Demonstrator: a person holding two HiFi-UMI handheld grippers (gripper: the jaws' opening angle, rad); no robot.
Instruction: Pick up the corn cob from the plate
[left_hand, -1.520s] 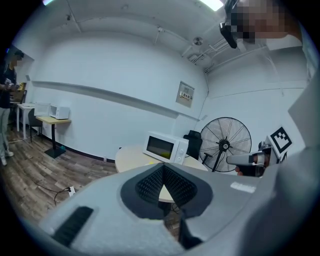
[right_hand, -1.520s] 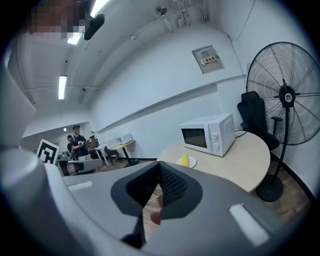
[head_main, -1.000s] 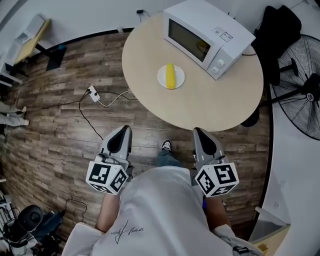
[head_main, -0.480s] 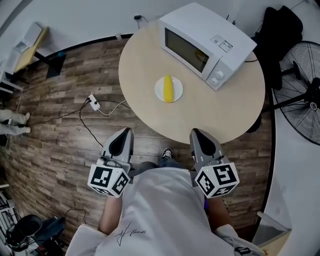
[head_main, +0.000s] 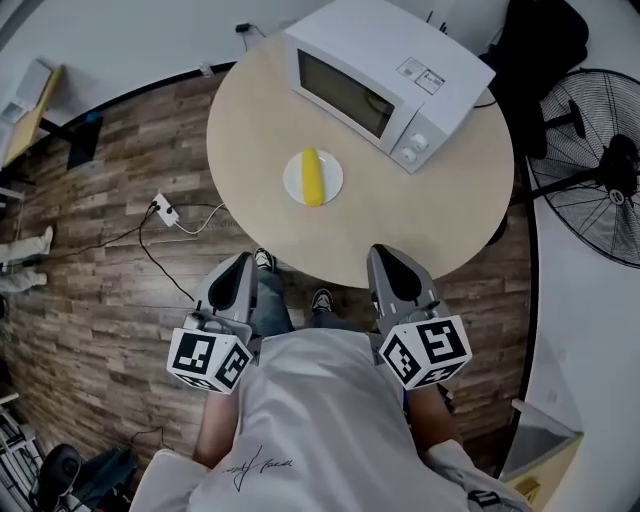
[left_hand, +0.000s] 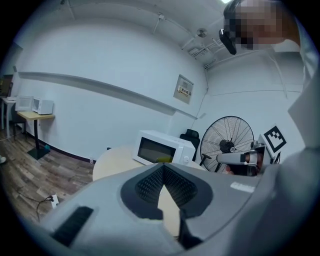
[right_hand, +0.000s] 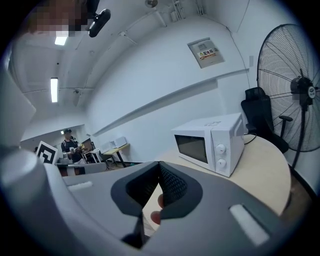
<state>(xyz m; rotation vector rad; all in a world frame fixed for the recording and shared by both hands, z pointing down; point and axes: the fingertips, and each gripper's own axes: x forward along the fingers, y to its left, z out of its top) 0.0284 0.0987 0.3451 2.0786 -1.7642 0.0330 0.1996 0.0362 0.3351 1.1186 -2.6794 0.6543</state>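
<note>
The round beige surface (head_main: 440, 215) stands on a wood-plank floor (head_main: 90, 270) below me, its near edge right in front of both tongs. My left tongs (head_main: 240, 260) are closed, tips together with nothing between them, and sit just outside the near-left curve of the rim. My right tongs (head_main: 383, 252) are closed and empty too; from the head view their tips overlap the near rim. The yellow corn cob (head_main: 312, 177) lies on a small white round plate (head_main: 334, 180) around the middle of the surface, ahead of me and between the two tongs, well apart from both. Bare surface runs from the near edge to the plate. A white microwave oven (head_main: 385, 70) sits behind the plate to the right, near it but not touching. A black pedestal fan (head_main: 590, 165) stands off the right side, and a white power strip (head_main: 163, 209) lies on the floor at the left.
</note>
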